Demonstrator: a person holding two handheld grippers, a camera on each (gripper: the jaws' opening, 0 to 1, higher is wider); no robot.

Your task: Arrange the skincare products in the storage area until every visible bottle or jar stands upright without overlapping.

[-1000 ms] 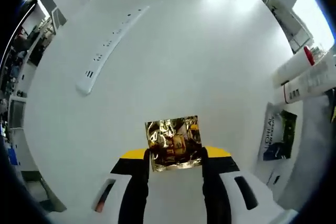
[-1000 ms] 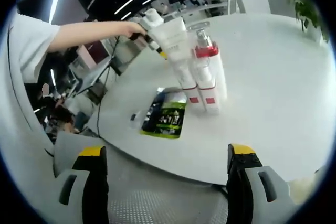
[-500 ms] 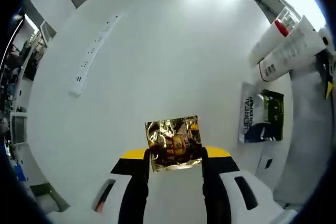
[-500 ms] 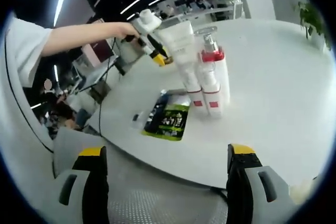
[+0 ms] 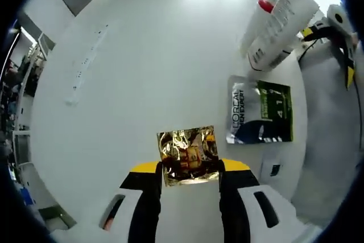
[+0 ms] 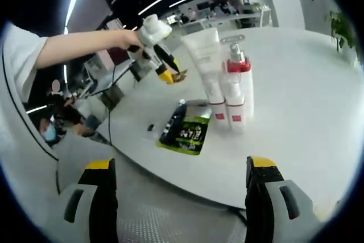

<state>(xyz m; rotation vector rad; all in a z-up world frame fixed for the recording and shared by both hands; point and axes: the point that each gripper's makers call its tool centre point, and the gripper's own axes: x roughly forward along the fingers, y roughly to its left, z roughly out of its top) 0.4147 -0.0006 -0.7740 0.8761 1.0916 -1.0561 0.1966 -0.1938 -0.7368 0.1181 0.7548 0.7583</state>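
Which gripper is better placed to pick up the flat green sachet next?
Probably right. The right gripper is open and holds nothing, facing the sachet. The left gripper is shut on a gold packet, so it is busy.

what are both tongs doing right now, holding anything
Left tongs: shut on a crinkled gold foil sachet.
Right tongs: open, holding nothing.

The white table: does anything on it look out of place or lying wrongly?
Yes. On the white table, a green and black sachet lies flat beside the upright tube and pump bottle. The left gripper holds a gold foil packet above the table rather than resting on it.
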